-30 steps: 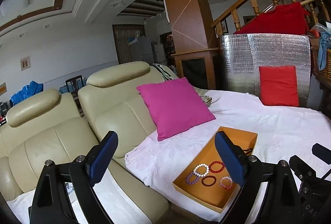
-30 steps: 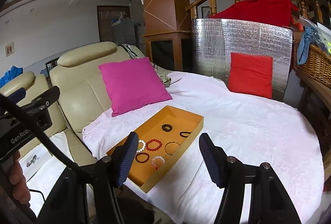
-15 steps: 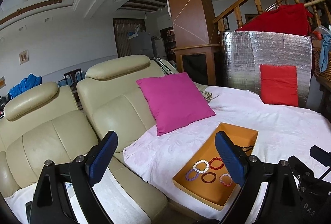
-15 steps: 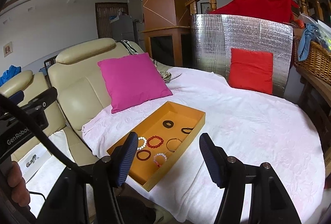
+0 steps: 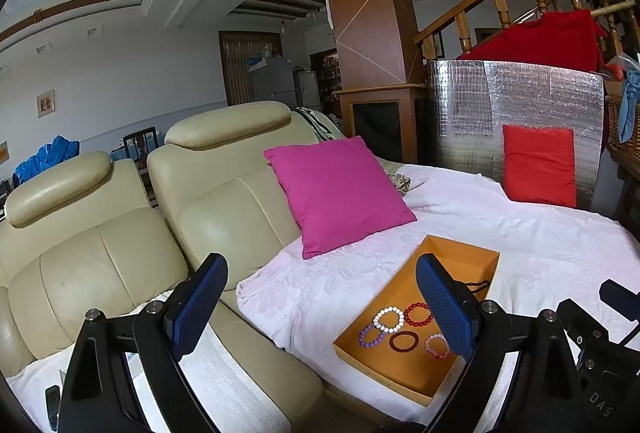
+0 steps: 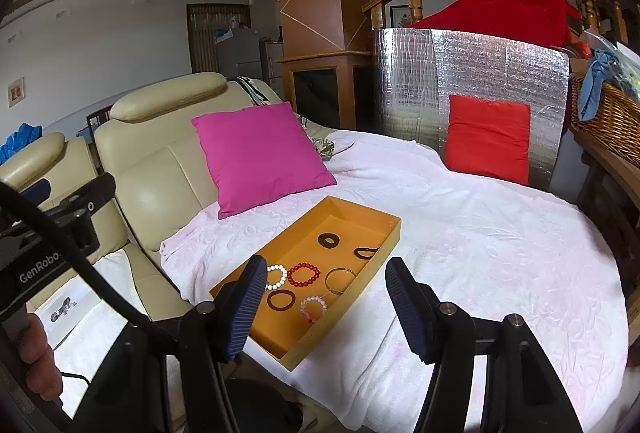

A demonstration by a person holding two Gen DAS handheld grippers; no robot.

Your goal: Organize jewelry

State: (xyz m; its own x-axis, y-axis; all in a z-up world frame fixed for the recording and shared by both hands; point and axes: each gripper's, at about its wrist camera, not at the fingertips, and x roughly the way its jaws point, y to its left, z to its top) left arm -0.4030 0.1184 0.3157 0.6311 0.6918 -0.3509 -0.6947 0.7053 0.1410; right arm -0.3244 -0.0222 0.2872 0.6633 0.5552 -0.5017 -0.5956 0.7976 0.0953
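While both grippers hang short of it, orange tray (image 6: 372,265) on white cloth (image 6: 480,253) holds approx. 7 bracelets (image 6: 304,274), loosely grouped; sorting looks barely begun. Left gripper (image 5: 320,307) & right gripper (image 6: 326,307): jaws wide apart, nothing held.

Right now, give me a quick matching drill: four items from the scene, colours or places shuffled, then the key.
Things:
1. cushion leaning on the sofa
2. cushion against the foil panel
3. tray
4. beaded bracelet at the tray's middle

Matches:
A. orange
B. magenta
C. red, on the cloth's far side
D. red, beside the white bracelet

Pairs: 1-B, 2-C, 3-A, 4-D
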